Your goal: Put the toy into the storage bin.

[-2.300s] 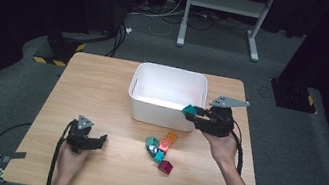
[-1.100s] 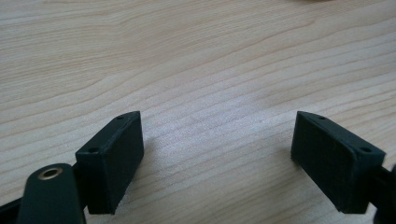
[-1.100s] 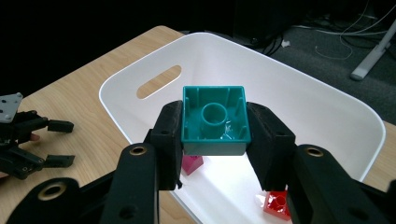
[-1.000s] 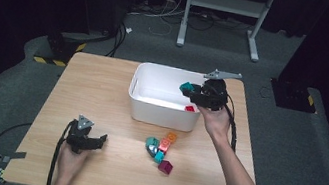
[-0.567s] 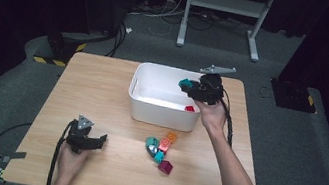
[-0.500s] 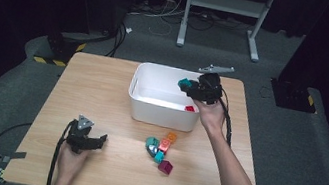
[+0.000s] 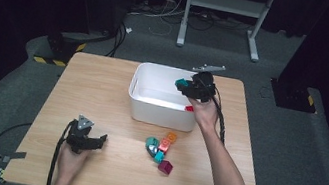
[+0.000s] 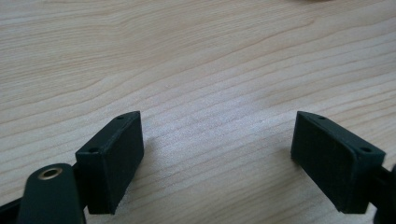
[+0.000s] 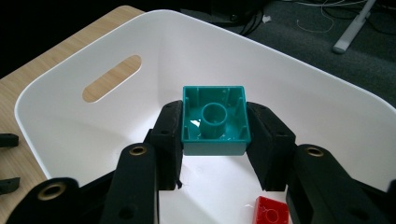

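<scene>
Right gripper view shows the right claw (image 9: 215,140) pinching a small teal hollow plastic building block (image 9: 214,120) by two opposite flat walls over the white plastic bin (image 9: 327,88); likely light, rigid, slick, so that grip suits.

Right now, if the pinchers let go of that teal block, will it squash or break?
Probably not. The teal block looks like stiff moulded plastic, and it keeps its square shape while the right gripper squeezes it. It is hollow underneath, so likely light. Dropped into the white bin, it might bounce, not roll.
</scene>
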